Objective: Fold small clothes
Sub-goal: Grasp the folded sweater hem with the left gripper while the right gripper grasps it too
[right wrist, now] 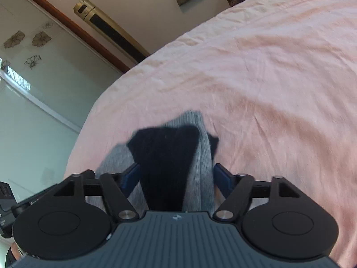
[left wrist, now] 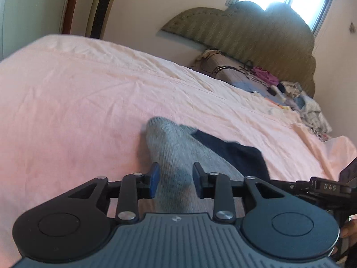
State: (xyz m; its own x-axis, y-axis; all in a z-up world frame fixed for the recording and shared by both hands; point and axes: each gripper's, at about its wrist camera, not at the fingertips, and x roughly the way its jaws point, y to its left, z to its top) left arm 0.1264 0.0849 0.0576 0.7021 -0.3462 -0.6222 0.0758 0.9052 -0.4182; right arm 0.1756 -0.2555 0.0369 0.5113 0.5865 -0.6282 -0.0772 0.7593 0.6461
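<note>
A grey sock (left wrist: 165, 143) lies stretched out on the pink bedsheet (left wrist: 78, 93), with a dark navy sock (left wrist: 236, 154) partly under it to the right. My left gripper (left wrist: 175, 178) straddles the grey sock. Its blue pads stand at the sock's two edges and I see no pinch in the cloth. In the right wrist view the dark sock (right wrist: 165, 156) lies on top of the grey sock (right wrist: 202, 156). My right gripper (right wrist: 177, 176) is wide open around both, with a gap showing beside its right pad.
A padded headboard (left wrist: 245, 29) stands under a bright window. Pillows and a heap of mixed clothes (left wrist: 301, 105) lie at the head of the bed. A gold tower fan (right wrist: 107, 26) and a glass wardrobe door (right wrist: 33, 89) stand past the bed's far edge.
</note>
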